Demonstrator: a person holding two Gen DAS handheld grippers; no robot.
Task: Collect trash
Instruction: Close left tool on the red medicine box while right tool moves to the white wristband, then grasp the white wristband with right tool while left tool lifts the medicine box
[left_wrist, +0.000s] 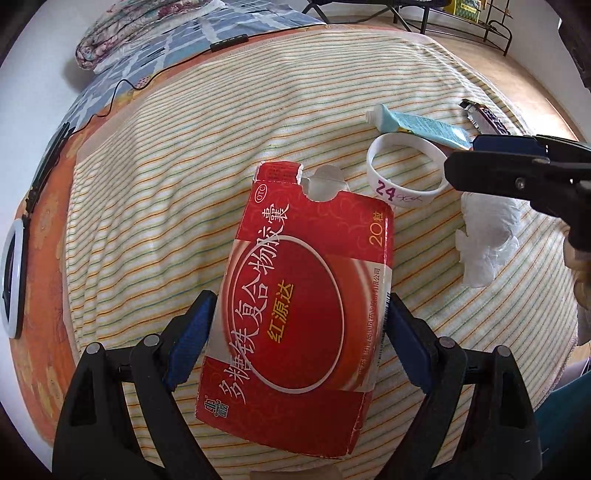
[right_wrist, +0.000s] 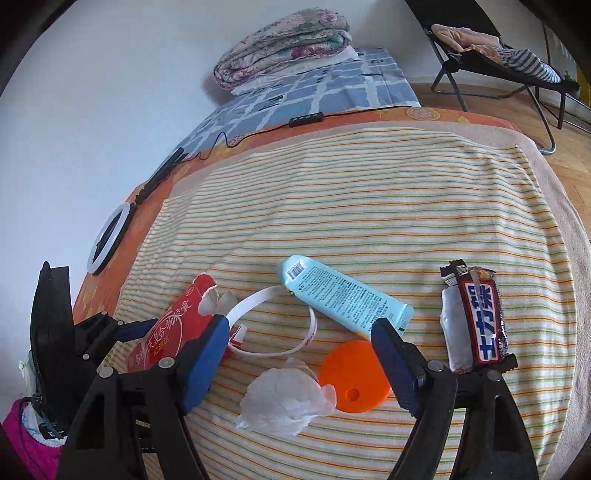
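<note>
A torn red medicine box (left_wrist: 306, 295) sits between the blue pads of my left gripper (left_wrist: 301, 297), which is shut on its long sides above the striped blanket (left_wrist: 184, 206). My right gripper (right_wrist: 299, 332) is open over a crumpled white tissue (right_wrist: 284, 402) and an orange disc (right_wrist: 354, 376), and neither pad touches them. Just beyond its fingertips lie a white wristband marked 24 (right_wrist: 269, 325), a light blue tube (right_wrist: 347, 295) and, further right, a dark chocolate bar wrapper (right_wrist: 476, 317). The left wrist view shows the right gripper (left_wrist: 465, 155) by the wristband (left_wrist: 402, 192) and tissue (left_wrist: 487, 240).
The blanket covers an orange bedspread (right_wrist: 122, 266). A ring light (right_wrist: 109, 236) and a black cable with a remote (right_wrist: 306, 120) lie along the far left edge. A folded floral quilt (right_wrist: 284, 48) rests at the head. A folding chair (right_wrist: 498, 62) stands on the wooden floor to the right.
</note>
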